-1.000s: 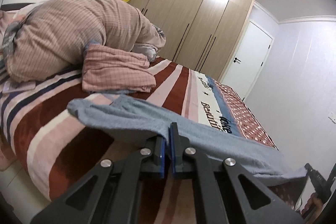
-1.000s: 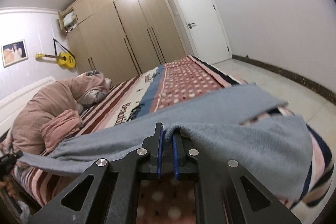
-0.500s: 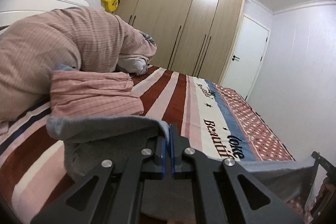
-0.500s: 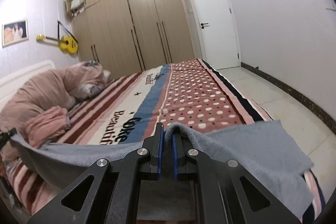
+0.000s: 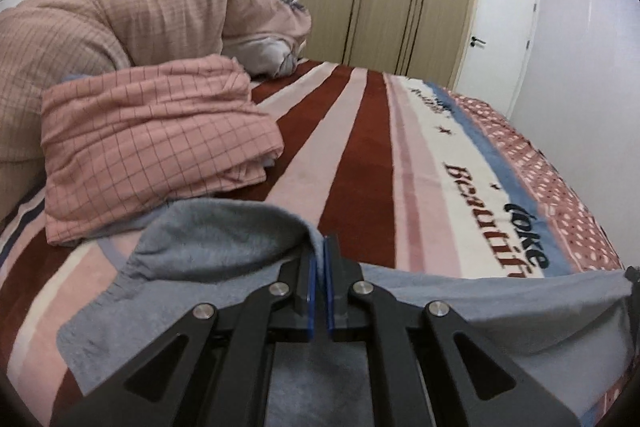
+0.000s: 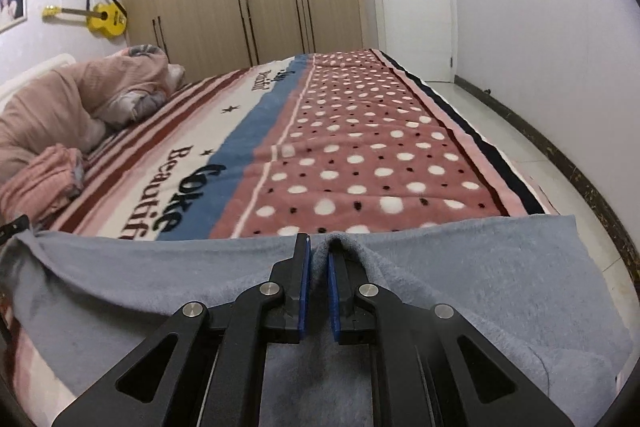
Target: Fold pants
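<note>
We pinch the grey pants (image 5: 224,239) in both claws, left gripper (image 5: 318,247) and right gripper (image 6: 318,247) nearly closed on the edge, stretched low over the bed (image 6: 360,155), probably to lay flat for folding.

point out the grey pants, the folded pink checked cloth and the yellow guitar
grey pants (image 6: 460,267), right wrist view, on the flat fabric.
folded pink checked cloth (image 5: 152,139), left wrist view, on its top face.
yellow guitar (image 6: 106,19), right wrist view, on the body.
</note>
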